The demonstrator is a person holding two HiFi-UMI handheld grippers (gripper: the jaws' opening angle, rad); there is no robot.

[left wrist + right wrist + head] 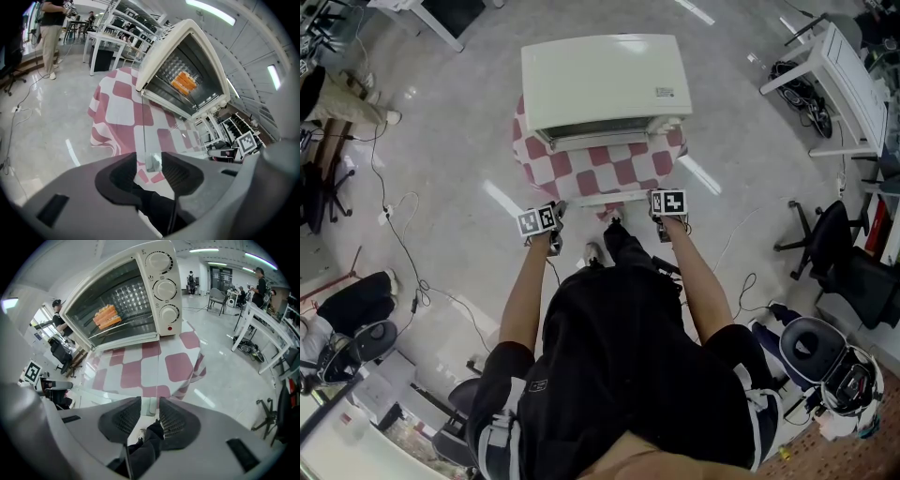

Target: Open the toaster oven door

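A cream toaster oven [605, 80] stands on a small table under a red and white checked cloth [539, 159]. Its glass door hangs fully down, flat over the cloth, and the door handle [609, 199] runs along the near edge. An orange food item [108, 317] lies on the rack inside. My left gripper [560, 206] is at the handle's left end. In the left gripper view the handle end [153, 162] lies between the jaws of that gripper [152, 165] with a gap beside it. My right gripper [656, 208] holds the handle's right end [151, 405], with the pads close against it.
Grey floor surrounds the table, with cables trailing at the left [403, 234]. A white desk [839, 75] and a black office chair [834, 244] are at the right. Another chair [356, 337] is at the lower left. A person [49, 33] stands far left.
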